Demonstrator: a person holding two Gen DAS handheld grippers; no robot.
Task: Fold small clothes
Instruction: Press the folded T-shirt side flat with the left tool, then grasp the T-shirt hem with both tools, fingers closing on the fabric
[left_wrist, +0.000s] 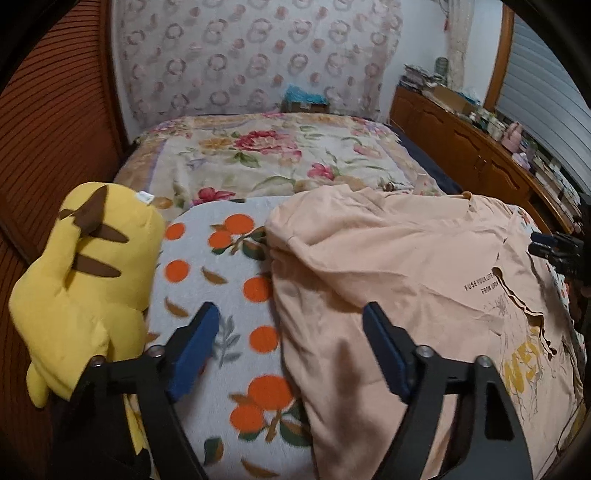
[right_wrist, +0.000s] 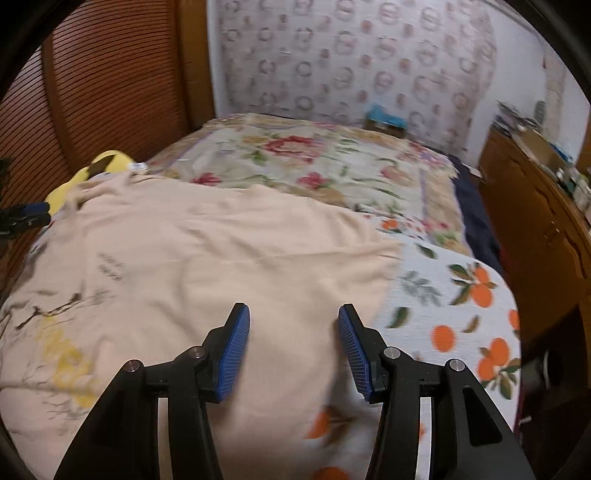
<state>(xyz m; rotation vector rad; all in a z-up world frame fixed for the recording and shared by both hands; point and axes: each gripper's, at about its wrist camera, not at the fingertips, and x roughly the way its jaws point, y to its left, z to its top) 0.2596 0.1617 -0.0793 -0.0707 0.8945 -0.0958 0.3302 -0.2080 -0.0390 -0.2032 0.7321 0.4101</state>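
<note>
Peach shirt (left_wrist: 388, 266) with dark lettering and yellow-brown graphic; blanket (left_wrist: 221, 295) grey-white with oranges and green leaves; bedspread (left_wrist: 280, 155) cream, red-pink floral; plush toy (left_wrist: 81, 273) yellow, brown stripes; both grippers black with blue pads (right_wrist: 236, 347); curtain (left_wrist: 240, 55) pale, ring-patterned.

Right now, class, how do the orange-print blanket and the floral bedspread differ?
The orange-print blanket is grey with oranges; the floral bedspread is cream with pink flowers. The blanket lies nearer, under the peach T-shirt; the bedspread lies farther, mostly uncovered. Both cover the bed.
</note>
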